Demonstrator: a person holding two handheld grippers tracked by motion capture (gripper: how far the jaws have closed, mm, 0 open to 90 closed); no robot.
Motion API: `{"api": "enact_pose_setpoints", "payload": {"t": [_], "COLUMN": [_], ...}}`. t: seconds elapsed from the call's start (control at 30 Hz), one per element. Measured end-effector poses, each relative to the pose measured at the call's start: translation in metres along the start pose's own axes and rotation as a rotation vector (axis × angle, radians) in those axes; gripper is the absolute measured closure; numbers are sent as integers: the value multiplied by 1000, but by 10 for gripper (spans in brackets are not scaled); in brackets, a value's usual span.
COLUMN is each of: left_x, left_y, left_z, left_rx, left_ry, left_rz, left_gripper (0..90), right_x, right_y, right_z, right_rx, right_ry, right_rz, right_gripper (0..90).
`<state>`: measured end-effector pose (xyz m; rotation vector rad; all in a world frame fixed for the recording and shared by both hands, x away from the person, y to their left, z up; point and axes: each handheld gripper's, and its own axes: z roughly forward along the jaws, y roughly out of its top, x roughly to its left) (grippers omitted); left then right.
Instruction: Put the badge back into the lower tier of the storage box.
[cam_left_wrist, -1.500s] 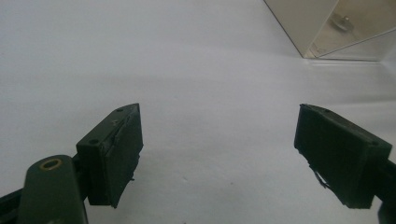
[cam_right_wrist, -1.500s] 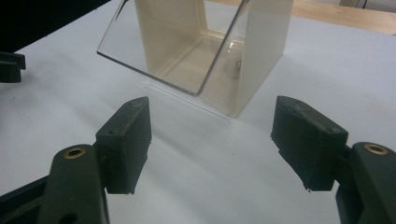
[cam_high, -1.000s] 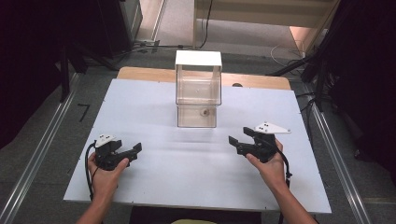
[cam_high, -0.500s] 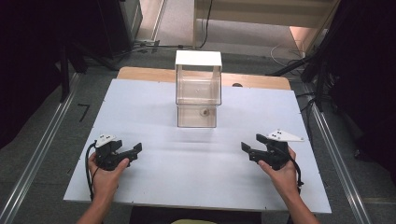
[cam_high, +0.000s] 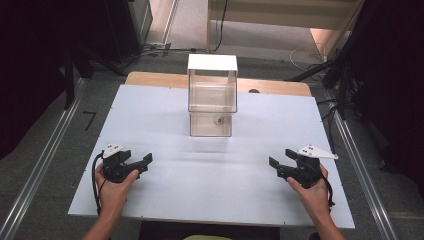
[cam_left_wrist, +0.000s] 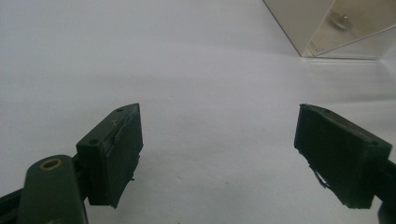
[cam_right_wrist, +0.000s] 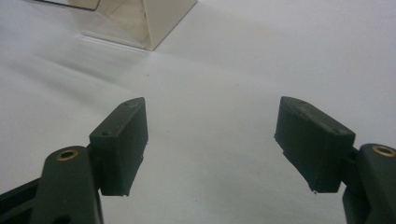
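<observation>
Two grippers rest low at the near side of the white counter (cam_high: 165, 125), one in each hand, and both stand with their jaws wide apart and nothing between them. The left gripper (cam_high: 141, 164) sits at the near left; the right gripper (cam_high: 278, 167) sits at the near right, well apart from it. Both point toward the clear box (cam_high: 211, 102) that stands upright near the far middle of the counter, topped by a white lid (cam_high: 212, 62). A small round object (cam_high: 218, 120) lies inside, low in the box; what it is cannot be told.

By the look of it the box is thin, stiff clear plastic: likely light, rigid, and smooth enough to slip under hard pads. Its walls may flex or crack if squeezed hard. A sound hold would seem to be across two opposite side walls near the base, or one gripper steadying a wall while the other takes the lid by its overhanging edge
</observation>
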<state>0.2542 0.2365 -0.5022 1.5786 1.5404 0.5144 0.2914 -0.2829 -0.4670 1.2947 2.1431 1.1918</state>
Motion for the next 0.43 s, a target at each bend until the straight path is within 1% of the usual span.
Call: {"api": "enact_pose_setpoints", "payload": {"t": [0.1,0.27,0.33,0.4,0.43], "left_x": [0,0,0,0,0], "left_y": [0,0,0,0,0], "left_z": [0,0,0,0,0], "left_rx": [0,-1,0,1,1], "left_ry": [0,2,2,3,3], "left_rz": [-1,-1,-1,0,0], "left_gripper": [159,159,159,159,159], "right_x": [-3,-11,-15,-22,-22], "right_y": [-2,-8,-11,-16,-16], "right_z": [-2,-7,-10,-9,-9], "right_rx": [2,9,15,39,39], "right_ry": [-12,-36,-52,-91,-91], "right_rz": [0,16,23,27,27], "right_gripper": [236,226,196,154,154]}}
